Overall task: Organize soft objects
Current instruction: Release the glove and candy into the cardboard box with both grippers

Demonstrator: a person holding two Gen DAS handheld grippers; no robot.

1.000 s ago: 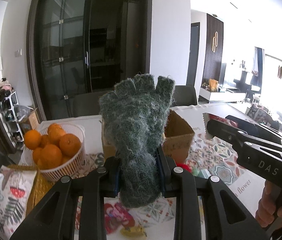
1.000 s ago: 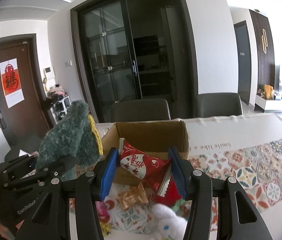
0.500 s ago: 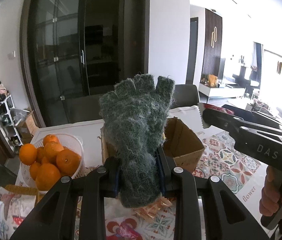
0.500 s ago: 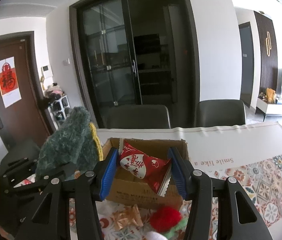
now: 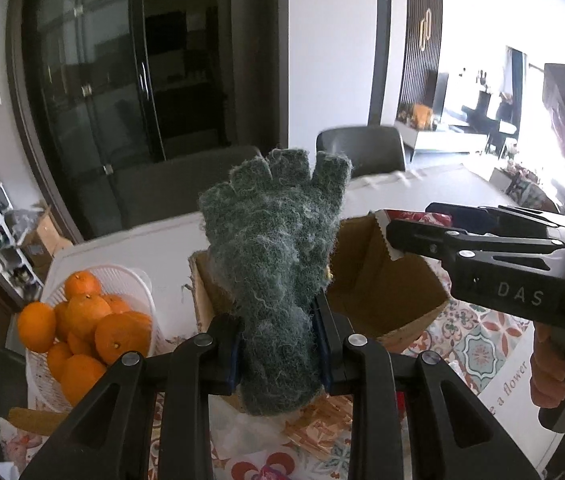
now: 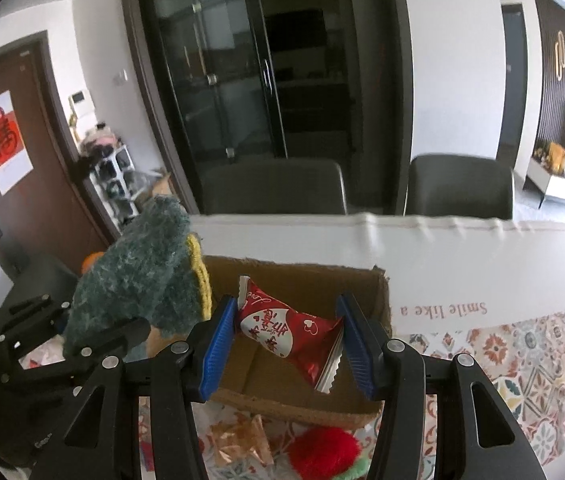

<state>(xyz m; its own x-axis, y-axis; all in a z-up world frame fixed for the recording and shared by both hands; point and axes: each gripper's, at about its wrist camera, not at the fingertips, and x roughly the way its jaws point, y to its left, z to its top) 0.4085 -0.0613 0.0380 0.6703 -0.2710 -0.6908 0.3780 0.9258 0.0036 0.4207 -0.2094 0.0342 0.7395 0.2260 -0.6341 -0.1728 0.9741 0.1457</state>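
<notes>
Both blue fingers [image 5: 324,344] of the left gripper [image 5: 278,350] squeeze tight on the cuff of a fuzzy dark green glove [image 5: 276,280], which stands straight up with its short finger stubs on top. From the right wrist view the same glove [image 6: 138,280] shows a yellow edge. The right gripper [image 6: 288,344] pinches a red candy packet [image 6: 286,332] with white hearts between its blue pads [image 6: 218,340]; the packet hangs tilted, its zigzag end pointing down.

Just behind both grippers sits an open cardboard box [image 6: 378,292] on the table. The packet hangs over the box, and the glove is up at the box's left side.

A white basket [image 5: 130,280] full of oranges [image 5: 120,336] stands left of the box. A red pom-pom [image 6: 324,452] and a shiny gold bow [image 6: 238,440] lie on the patterned tablecloth [image 6: 522,352] in front of the box. A person's hand [image 5: 554,368] holds the right gripper's handle.
</notes>
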